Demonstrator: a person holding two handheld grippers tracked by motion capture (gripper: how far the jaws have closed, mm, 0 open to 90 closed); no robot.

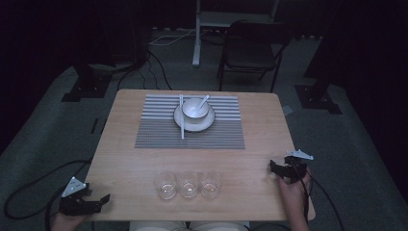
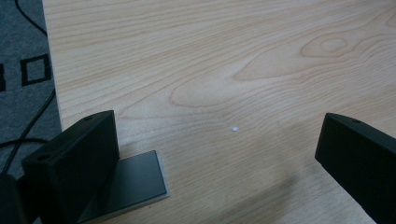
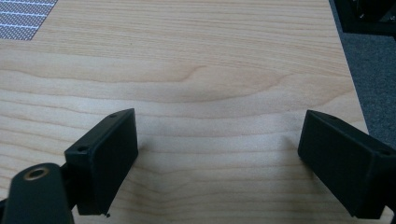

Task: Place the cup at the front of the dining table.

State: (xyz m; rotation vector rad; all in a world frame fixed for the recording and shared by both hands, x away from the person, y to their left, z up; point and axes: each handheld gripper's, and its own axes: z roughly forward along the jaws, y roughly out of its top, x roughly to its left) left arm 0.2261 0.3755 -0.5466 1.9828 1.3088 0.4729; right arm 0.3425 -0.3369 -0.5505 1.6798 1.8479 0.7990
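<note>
Three glasses in a row along the near edge, between left gripper and right gripper. Both sets of jaws apart, nothing held (bare table beneath). Rightmost glass nearer the right gripper, lying toward its left.

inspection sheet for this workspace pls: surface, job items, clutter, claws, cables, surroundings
Surface: wooden table, bare around both claws.
Job's things: three clear glasses in a row at the near edge, nearest the claws, untouched.
Clutter: striped placemat at the far side, bearing a white plate with a white bowl, a spoon in the bowl, white chopsticks across the plate.
Grippers: left claw at the near left corner, jaws wide open, nothing between; right claw near the right edge, jaws wide open, nothing between.
Cables: black cable trails on the floor by the left claw; another trails from the right claw.
Surroundings: grey carpet, black folding chair beyond the table, dark room.
</note>
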